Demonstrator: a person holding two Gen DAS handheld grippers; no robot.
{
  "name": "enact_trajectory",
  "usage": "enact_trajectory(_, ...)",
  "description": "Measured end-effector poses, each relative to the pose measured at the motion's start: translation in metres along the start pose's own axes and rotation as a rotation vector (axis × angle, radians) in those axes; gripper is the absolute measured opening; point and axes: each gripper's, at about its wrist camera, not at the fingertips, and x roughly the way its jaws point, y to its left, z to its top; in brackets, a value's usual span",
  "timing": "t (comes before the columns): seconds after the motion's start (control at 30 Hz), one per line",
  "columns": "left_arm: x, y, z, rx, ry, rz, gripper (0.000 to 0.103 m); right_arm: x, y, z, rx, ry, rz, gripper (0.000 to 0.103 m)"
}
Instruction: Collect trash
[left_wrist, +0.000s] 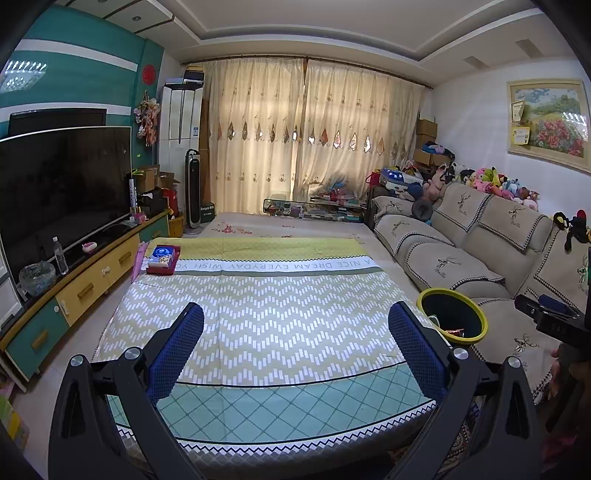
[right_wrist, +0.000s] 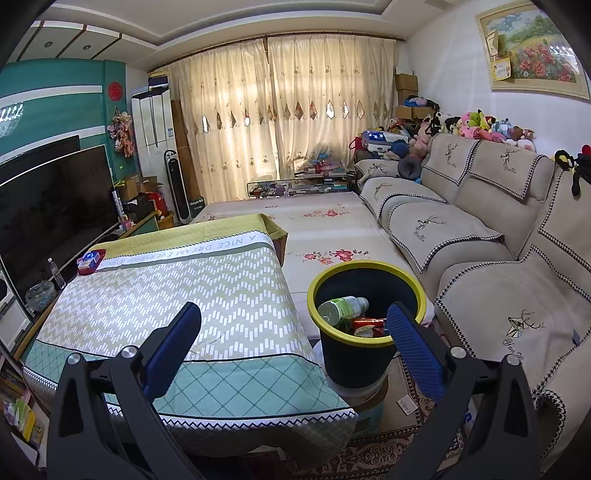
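A dark bin with a yellow rim (right_wrist: 369, 291) stands on a low stool right of the cloth-covered table (right_wrist: 177, 306). Inside lie a plastic bottle (right_wrist: 343, 308) and red wrappers (right_wrist: 367, 325). The bin also shows in the left wrist view (left_wrist: 452, 315). My right gripper (right_wrist: 295, 343) is open and empty, its right finger over the bin's rim. My left gripper (left_wrist: 295, 347) is open and empty above the table's patterned cloth (left_wrist: 266, 317). A red tray with a blue packet (left_wrist: 162, 258) sits at the table's far left corner.
A beige sofa (right_wrist: 480, 258) runs along the right. A TV (left_wrist: 62, 188) on a low cabinet (left_wrist: 92, 284) stands at the left, with a water bottle (left_wrist: 60, 254) on it. The right hand's tool (left_wrist: 550, 317) shows at the right edge.
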Motion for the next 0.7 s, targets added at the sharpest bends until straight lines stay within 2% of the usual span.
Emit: enact_trajectory(0.7,0.0027,-0.0010,-0.0020,-0.002,0.007,-0.007,0.098,0.0018,0.0021,-0.0035,-0.002,0.004,0.007,0.096)
